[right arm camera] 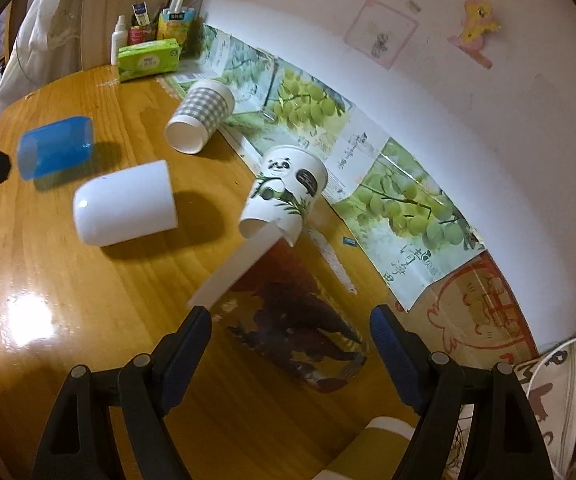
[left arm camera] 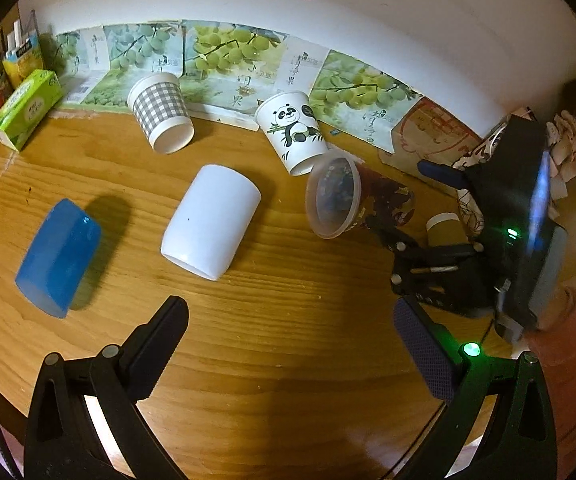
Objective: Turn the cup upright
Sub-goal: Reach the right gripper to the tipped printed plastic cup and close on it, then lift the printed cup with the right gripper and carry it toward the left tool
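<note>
Several cups lie on their sides on the wooden table (left arm camera: 288, 320): a blue cup (left arm camera: 59, 256), a white cup (left arm camera: 211, 220), a grey-checked paper cup (left arm camera: 159, 112), a panda paper cup (left arm camera: 294, 128) and a clear plastic cup with a dark red print (left arm camera: 340, 200). My right gripper (right arm camera: 290, 320) is open with its fingers on either side of the printed cup (right arm camera: 296, 320), near its base. My left gripper (left arm camera: 292, 332) is open and empty above bare table, in front of the white cup. The right gripper also shows in the left wrist view (left arm camera: 392, 236).
A green tissue box (left arm camera: 27, 108) and small bottles stand at the back left. Grape-printed cardboard (left arm camera: 227, 60) leans along the wall. A brown cup with a white rim (left arm camera: 444, 228) stands upright at the right, beside patterned fabric (right arm camera: 560, 392).
</note>
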`<state>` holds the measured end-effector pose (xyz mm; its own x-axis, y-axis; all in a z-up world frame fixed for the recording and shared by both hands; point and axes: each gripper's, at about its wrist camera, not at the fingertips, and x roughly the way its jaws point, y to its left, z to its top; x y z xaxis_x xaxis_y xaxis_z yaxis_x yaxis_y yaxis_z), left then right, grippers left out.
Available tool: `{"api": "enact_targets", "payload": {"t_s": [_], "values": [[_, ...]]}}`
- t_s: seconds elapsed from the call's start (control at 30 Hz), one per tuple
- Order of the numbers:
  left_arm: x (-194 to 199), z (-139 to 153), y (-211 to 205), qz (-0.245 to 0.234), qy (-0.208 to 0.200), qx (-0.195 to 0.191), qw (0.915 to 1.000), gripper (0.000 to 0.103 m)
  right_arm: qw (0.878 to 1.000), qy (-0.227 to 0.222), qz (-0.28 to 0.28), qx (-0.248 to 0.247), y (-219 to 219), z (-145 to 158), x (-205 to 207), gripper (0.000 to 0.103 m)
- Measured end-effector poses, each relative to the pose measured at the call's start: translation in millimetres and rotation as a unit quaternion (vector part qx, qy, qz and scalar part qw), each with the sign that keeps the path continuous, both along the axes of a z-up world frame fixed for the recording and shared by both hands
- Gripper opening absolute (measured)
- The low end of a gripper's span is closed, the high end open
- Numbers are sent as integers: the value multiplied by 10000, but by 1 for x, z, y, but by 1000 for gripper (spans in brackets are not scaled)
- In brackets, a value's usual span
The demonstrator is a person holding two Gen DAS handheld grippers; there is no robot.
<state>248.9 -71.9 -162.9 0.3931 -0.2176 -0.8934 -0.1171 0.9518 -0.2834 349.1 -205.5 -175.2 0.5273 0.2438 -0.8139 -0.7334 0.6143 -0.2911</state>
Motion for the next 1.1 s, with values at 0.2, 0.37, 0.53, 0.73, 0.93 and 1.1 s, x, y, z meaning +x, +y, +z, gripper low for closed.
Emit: {"api": "enact_targets", "payload": {"t_s": [0.2,0.37,0.53,0.73,0.93,1.1], "values": [[-7,2,4,109,39,-66,9999,102,9999,69,44,-102,2,-16,13,82],[-13,6,14,264,48,-239,9994,102,9996,160,120,-180,8,-25,17,82],[-19,11,18,278,3,-142,9995,102,9991,223,136,-339,16,-34,21,82],[-26,14,20,296,-8,-196,9994,102,9991,295,87,-306,23,-37,28,82],[-34,18,23,318,-2,-179,9993,102,9986,434,-38,-302,29,-44,36,82],[-40,22,27,375,-31,-199,9991,102,9977,644,-109,-195,31,-54,38,78]]}}
